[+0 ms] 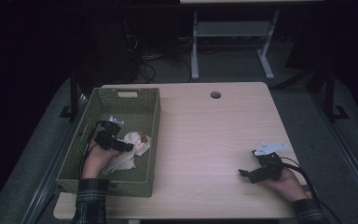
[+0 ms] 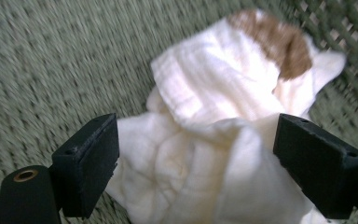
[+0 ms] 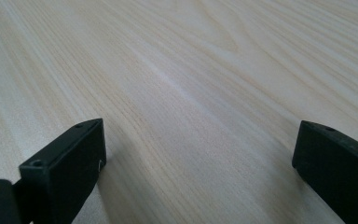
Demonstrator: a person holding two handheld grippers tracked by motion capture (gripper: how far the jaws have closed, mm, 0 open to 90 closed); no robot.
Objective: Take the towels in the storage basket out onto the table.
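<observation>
A crumpled white cloth [image 1: 131, 150] with a brown patch lies inside the green woven basket [image 1: 103, 103] at the table's left. My left gripper [image 1: 129, 147] hangs in the basket just over the cloth, open, its jaws standing to either side of the cloth's bunched folds [image 2: 200, 140] without pinching them. The brown patch [image 2: 279, 42] shows at the cloth's far end. My right gripper [image 1: 243, 173] rests low over the bare wooden tabletop [image 3: 191, 84] near the front right, open, nothing between its jaws.
The light wooden table [image 1: 205, 130] has a round cable hole [image 1: 215, 94] near its back edge. The basket's walls rise around the left gripper. Beyond the table stands a white desk frame [image 1: 233, 32] with cables on the dark floor.
</observation>
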